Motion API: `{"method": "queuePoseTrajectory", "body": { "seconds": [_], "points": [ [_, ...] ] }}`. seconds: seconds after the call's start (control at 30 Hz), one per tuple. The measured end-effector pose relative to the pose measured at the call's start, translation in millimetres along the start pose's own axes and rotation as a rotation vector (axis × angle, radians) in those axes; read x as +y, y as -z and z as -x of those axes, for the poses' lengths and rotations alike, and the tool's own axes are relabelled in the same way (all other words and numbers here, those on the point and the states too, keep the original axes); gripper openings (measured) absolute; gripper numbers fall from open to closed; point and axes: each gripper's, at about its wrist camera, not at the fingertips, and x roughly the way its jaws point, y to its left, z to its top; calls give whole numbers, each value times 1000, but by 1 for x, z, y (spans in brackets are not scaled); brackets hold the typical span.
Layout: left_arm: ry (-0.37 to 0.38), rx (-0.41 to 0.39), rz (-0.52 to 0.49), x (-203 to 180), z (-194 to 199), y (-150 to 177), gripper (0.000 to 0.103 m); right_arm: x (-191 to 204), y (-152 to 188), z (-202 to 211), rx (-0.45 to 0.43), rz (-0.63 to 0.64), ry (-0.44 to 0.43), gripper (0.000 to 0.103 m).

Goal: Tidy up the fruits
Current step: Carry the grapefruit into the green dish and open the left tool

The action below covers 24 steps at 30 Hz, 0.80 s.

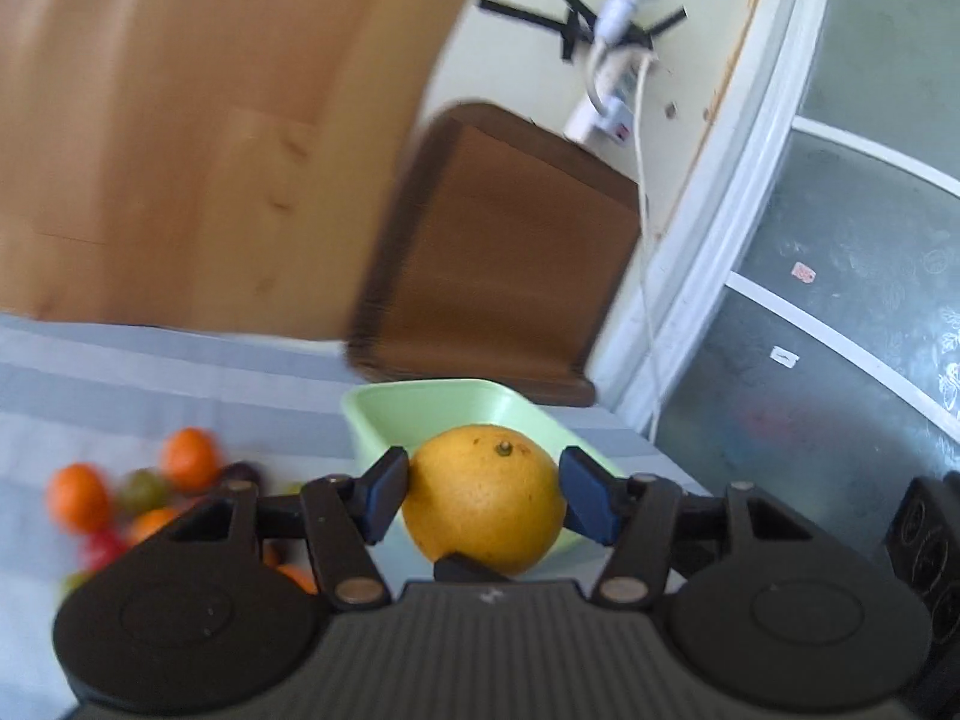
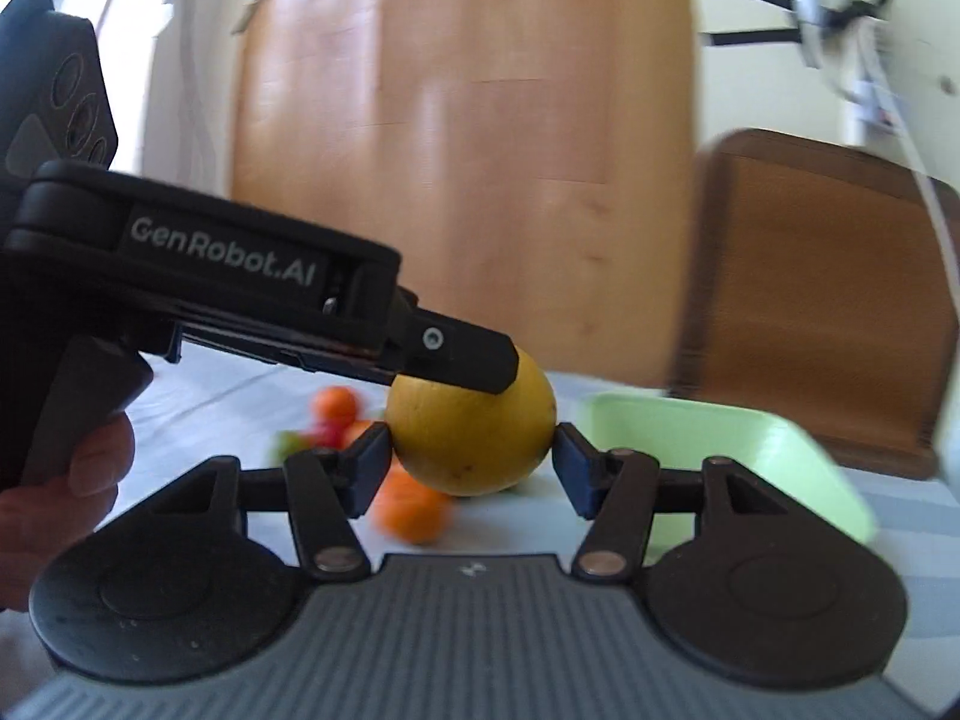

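A large yellow-orange citrus fruit (image 1: 483, 501) sits between the blue pads of my left gripper (image 1: 483, 495), which is shut on it and holds it above the table, in front of a light green tray (image 1: 420, 405). In the right wrist view the same fruit (image 2: 474, 438) is clamped by the left gripper's black finger (image 2: 462, 354) from above. My right gripper (image 2: 471, 462) brackets the fruit with its pads (image 2: 369, 462) on either side; whether they press on it is unclear. The green tray (image 2: 720, 444) lies to the right.
A pile of small oranges (image 1: 189, 459), grapes and red fruits lies on the grey striped tablecloth at the left; it also shows behind the fruit in the right wrist view (image 2: 411, 507). A brown wooden chair (image 1: 510, 252) stands behind the table. A window frame is at the right.
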Motion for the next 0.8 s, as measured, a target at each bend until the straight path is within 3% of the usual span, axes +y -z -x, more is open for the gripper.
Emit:
{"method": "queuePoseTrajectory", "body": {
  "seconds": [0.2,0.33,0.43,0.63,0.8],
  "points": [
    [11,89,44,-13,-80,-5,56,-70,11,-25,82,-72,124,61],
    [-33,122,42,-18,-98,3,57,-73,24,-35,94,-71,179,62],
    [-57,112,22,-24,-96,7,57,-69,26,-31,51,-26,162,67],
    [-80,-35,-43,-34,-30,3,63,-70,31,-23,24,-70,138,66],
    [-214,-140,-102,-14,56,14,66,-66,30,-17,-62,-94,203,49]
  ]
}}
